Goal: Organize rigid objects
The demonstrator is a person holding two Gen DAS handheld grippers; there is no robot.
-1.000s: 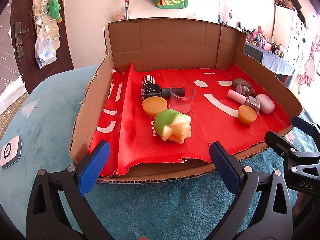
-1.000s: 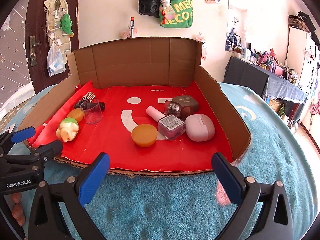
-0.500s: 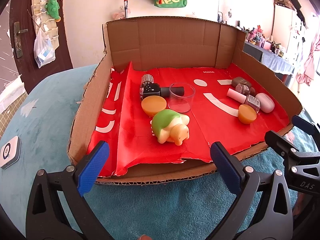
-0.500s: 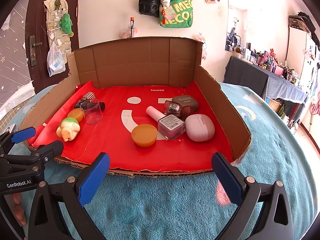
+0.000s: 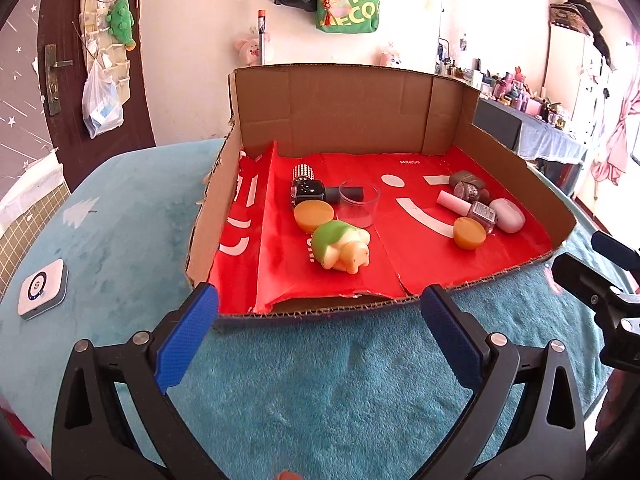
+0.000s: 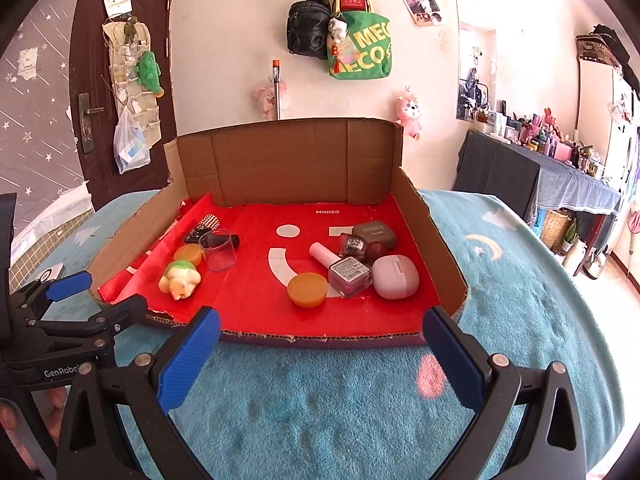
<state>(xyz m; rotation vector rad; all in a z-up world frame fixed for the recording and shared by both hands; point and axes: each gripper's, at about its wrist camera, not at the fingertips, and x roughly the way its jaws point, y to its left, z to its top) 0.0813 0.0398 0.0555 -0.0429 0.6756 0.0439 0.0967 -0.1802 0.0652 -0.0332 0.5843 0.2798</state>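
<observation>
While both grippers are being held back from the box, a teal plush blanket (image 6: 520, 280) is being seen spread under everything. On it a cardboard tray-box (image 6: 288, 160), open at the near side and lined with red Miniso paper (image 6: 248, 296), is being used to hold all the small rigid objects.

The left gripper (image 5: 320, 332) is being held with its blue pads spread wide and nothing between them, just short of the tray's near edge. The right gripper (image 6: 320, 356) is likewise being kept wide apart and empty, over the blanket in front of the tray.

Toward the right of the tray, a pale pink earbud case (image 6: 395, 277) is being shown lying just beside a nail polish bottle (image 6: 340, 268) with a pink cap, which is lying on its side. A grey-brown compact (image 6: 374, 234) and a glittery polish bottle (image 6: 353, 245) are being seen right behind them, and an orange puck (image 6: 307, 289) is touching the bottle's near side.

Toward the left, a green-capped pig toy (image 5: 340, 245) is being seen lying on its side. Behind it a clear glass cup (image 5: 358, 210) is standing upright, just beside a second orange puck (image 5: 314, 216) and a dark polish bottle (image 5: 316, 193) lying flat. A studded item (image 5: 303, 173) is lying at the back.

Out on the blanket, a small white device (image 5: 42, 289) is lying well apart from the tray.
</observation>
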